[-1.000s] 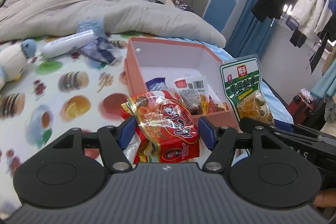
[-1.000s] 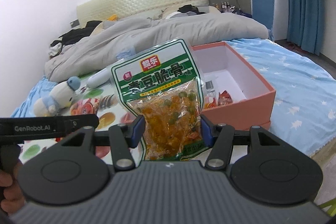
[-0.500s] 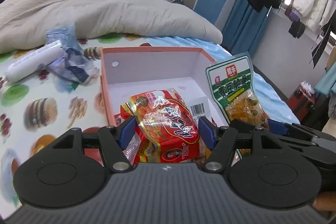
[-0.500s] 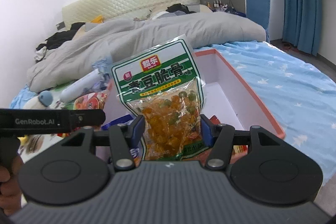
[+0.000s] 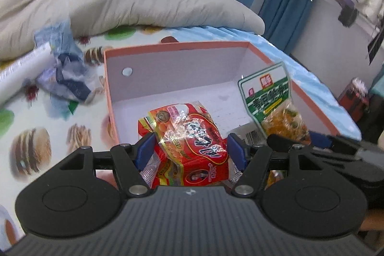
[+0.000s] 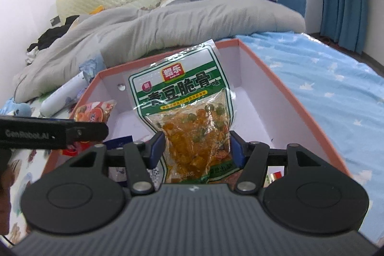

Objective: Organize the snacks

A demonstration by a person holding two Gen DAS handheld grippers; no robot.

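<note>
The left hand-held gripper (image 5: 189,150) clenched a red crinkly plastic snack packet (image 5: 189,145) at lower centre, over the pink cardboard box (image 5: 168,49). The right hand-held gripper (image 6: 196,148), its jaws just easing wider, grasped an upright green-and-clear plastic snack bag (image 6: 189,107) at frame centre.

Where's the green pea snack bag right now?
Right wrist view: the green snack bag stands between the right gripper fingers, over the pink box.

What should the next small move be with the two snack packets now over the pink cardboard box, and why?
Probably lower both a little further, then open. The left gripper holds the red foil snack packet and the right gripper holds the green-and-clear bean snack pouch, both already over the pink cardboard box, whose white floor looks bare beyond them. The right jaws have just eased open slightly, the pouch between them.
</note>
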